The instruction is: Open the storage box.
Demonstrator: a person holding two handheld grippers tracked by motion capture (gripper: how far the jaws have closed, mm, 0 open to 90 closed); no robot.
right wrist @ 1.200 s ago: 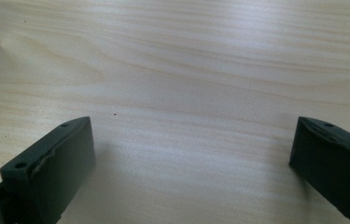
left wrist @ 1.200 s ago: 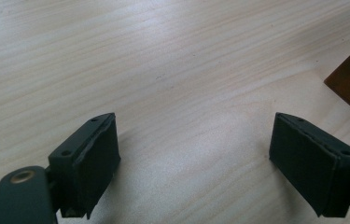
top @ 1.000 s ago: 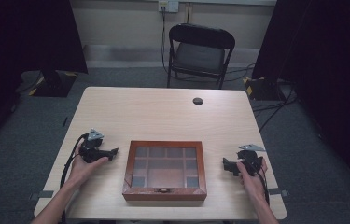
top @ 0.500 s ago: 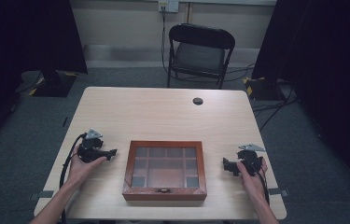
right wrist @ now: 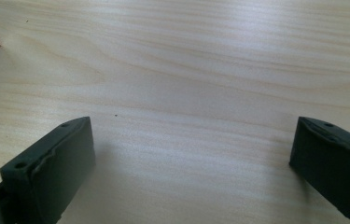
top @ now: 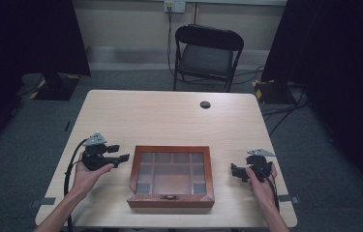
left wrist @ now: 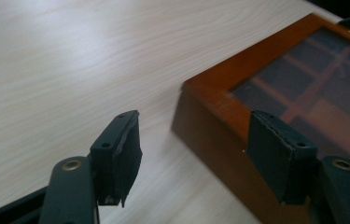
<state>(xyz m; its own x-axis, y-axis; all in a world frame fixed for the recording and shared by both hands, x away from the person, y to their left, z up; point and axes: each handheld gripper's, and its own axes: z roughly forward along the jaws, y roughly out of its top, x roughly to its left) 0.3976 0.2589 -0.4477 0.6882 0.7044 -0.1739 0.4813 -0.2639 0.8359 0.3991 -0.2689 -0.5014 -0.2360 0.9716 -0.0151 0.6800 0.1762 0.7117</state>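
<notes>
While the wooden box [top: 171, 176] sits shut near the table's [top: 169, 118] front edge, midway between its left and right sides, the left gripper [top: 121, 158] hangs just beside the box's left wall, its jaws pointing at the near left corner. In the left gripper view those jaws [left wrist: 200, 154] stand partly apart with nothing pinched; they have just been closing, and the box corner lies beyond them, untouched. The right gripper [top: 235, 170] rests near the table's right edge, well apart from the box, its jaws spread wide over bare wood and holding nothing. The box looks rigid and fairly heavy, a solid frame around a glass-panelled lid [top: 172, 166] over dividers; the glass seems the fragile part, and the varnished sides may be slippery. It is probably best taken by the wooden frame, or by the small clasp [top: 169, 196] at the front edge if the lid is to be lifted. Compared with a second ago, the left gripper has risen off the table and swung closer to the box, while the right one has kept its place.
</notes>
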